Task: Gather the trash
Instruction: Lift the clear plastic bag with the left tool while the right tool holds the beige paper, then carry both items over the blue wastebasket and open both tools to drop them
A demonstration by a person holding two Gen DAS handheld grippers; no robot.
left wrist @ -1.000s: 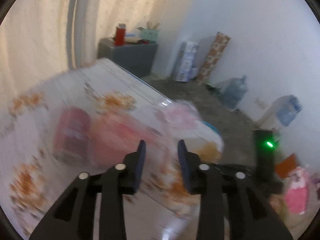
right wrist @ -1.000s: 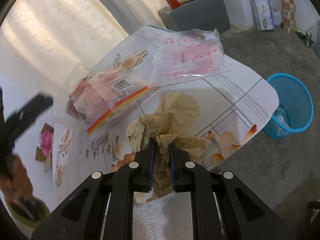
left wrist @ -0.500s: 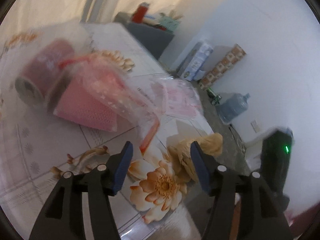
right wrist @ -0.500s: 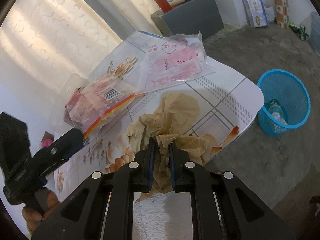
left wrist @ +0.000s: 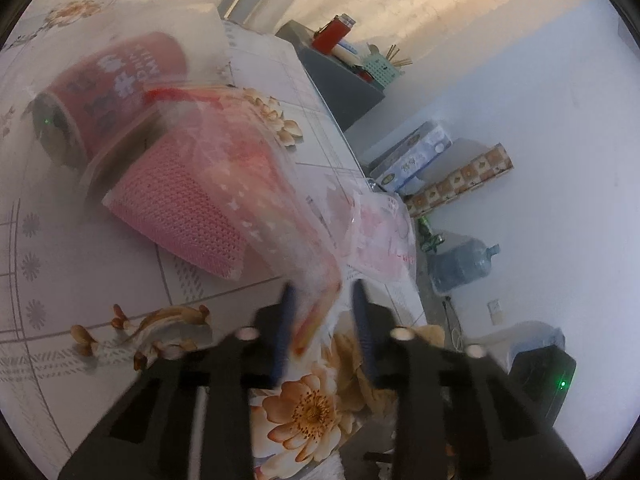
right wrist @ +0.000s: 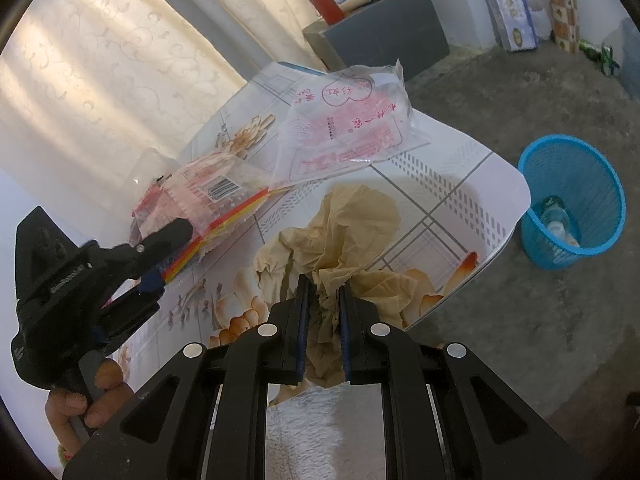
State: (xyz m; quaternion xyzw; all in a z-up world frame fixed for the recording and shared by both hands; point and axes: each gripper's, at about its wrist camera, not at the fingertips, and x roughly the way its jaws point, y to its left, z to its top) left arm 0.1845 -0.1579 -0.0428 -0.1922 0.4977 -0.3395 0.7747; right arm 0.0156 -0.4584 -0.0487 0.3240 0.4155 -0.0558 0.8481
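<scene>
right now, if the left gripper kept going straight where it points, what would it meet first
The left gripper would first meet the clear zip bag: its striped corner already lies between the closing jaws. Beyond that come the bag's pink contents, though depth is hard to judge.

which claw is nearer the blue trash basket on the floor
Right. The right claw grips crumpled brown paper near the table corner beside the blue basket; the left claw, closing on the striped plastic bag, sits farther along the table.

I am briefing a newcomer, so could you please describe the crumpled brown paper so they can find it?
On the floral table, look at the near edge facing the blue basket. The crumpled brown paper lies there, pinched by the right hand-held gripper; unlike the clear plastic bags behind it, it is opaque tan.
</scene>
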